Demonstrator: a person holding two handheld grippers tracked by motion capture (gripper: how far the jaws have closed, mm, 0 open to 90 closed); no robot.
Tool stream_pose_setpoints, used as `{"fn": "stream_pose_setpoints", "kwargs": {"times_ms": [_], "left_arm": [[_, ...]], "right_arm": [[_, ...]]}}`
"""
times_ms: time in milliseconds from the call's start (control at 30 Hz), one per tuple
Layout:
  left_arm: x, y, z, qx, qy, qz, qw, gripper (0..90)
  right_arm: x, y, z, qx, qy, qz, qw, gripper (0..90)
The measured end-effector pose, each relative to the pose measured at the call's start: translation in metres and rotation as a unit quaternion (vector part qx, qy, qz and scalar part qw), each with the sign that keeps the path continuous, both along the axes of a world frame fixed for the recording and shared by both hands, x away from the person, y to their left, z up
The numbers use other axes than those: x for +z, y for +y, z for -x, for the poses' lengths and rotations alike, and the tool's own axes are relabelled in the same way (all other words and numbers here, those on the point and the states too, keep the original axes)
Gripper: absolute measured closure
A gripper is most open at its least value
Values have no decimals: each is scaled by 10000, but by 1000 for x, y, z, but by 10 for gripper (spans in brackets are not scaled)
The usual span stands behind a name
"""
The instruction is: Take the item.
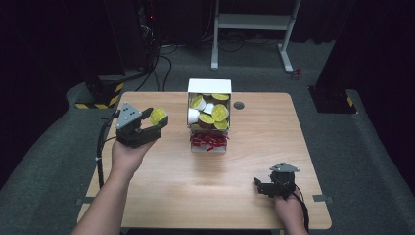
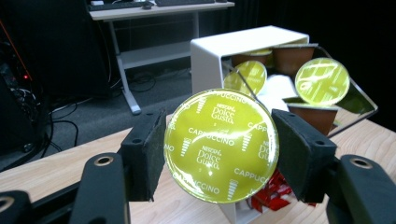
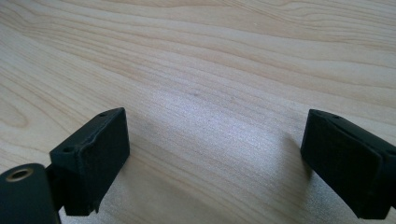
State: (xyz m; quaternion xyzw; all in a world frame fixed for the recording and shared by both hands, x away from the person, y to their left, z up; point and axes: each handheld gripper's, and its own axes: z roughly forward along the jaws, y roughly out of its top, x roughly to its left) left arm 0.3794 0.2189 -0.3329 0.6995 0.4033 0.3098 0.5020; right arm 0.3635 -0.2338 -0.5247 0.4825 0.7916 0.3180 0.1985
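Yellow-green foil marks the capsule [image 2: 221,144] pinched between the jaws of the left gripper [image 1: 149,122], which is held above the table [image 1: 161,181] near its left edge, well apart from the white rack [image 1: 209,86] at the far edge. The rack holds several more capsules, so the work reads as partly done, though whether this capsule is leaving or entering cannot be told. The right gripper [image 1: 266,187], jaws spread and holding nothing, rests on pale wood near the right front corner; grey carpet and dark surroundings lie beyond.

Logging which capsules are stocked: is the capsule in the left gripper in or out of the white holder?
Out. The capsule sits clamped in the left gripper, apart from the white holder.
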Motion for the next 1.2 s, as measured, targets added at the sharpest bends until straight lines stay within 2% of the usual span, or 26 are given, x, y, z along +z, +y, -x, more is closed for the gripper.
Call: {"fn": "stream_pose_setpoints", "kwargs": {"times_ms": [333,500,633,767,1033,1200], "left_arm": [[-13,3,0,-75,-6,80,9999,387],[-16,5,-2,-39,24,103,9999,387],[-20,7,-1,13,19,16,10000,387],[-27,10,-3,65,101,85,9999,387],[-41,16,-14,151,184,-29,9997,387],[-50,17,-20,212,197,-11,9996,387]], "right_arm": [[0,0,0,3,2,-6,10000,78],[0,0,-1,31,-8,8,10000,78],[0,0,-1,31,-8,7,10000,78],[0,0,-1,29,0,5,10000,78],[0,0,-1,33,-7,10,10000,78],[0,0,0,-1,6,-3,10000,78]]}}
